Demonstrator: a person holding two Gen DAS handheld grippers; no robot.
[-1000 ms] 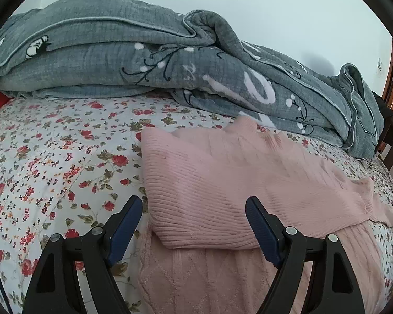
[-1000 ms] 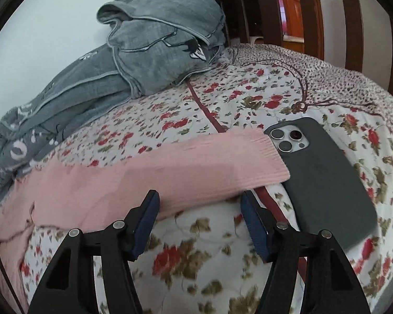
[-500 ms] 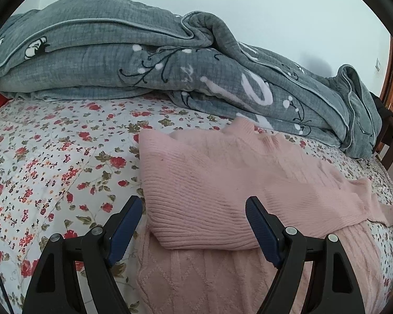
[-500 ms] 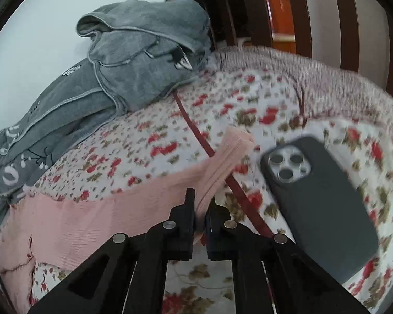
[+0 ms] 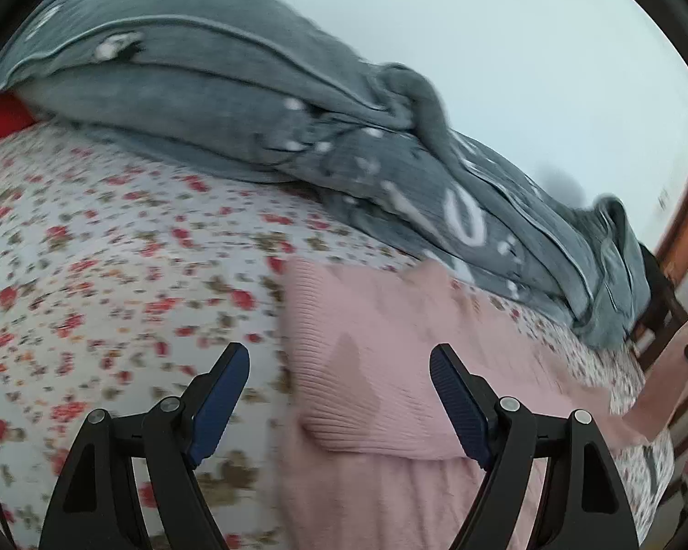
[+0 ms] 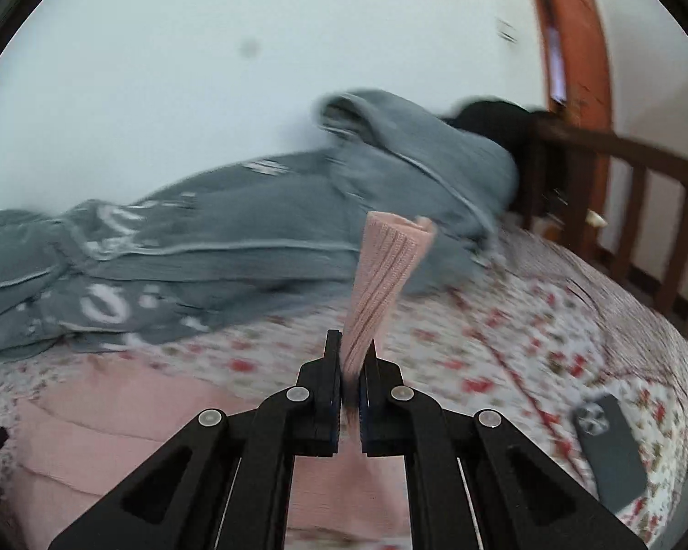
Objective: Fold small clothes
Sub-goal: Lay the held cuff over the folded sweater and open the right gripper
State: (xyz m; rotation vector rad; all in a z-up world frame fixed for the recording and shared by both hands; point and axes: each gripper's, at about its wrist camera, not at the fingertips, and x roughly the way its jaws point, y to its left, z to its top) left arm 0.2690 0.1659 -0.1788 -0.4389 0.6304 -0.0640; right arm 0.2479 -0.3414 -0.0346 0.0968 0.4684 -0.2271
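R gripper [image 6: 351,357] – fingers pinching pink sleeve cuff [image 6: 385,275], lifted off bed [image 6: 550,321]. L gripper [image 5: 339,394] – fingers spread, empty, over sweater [image 5: 380,366] body on bed. Step: folding sleeve in. Next: you carry cuff across body, lay flat. Phone [image 6: 610,449] beyond, grey quilt [image 6: 206,252] far.

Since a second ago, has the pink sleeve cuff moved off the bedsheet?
Yes. The sleeve cuff, clamped in the right claw, is lifted off the floral sheet, up and away from the phone.

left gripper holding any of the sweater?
No: the left gripper has its jaws wide apart above the pink sweater, gripping nothing.
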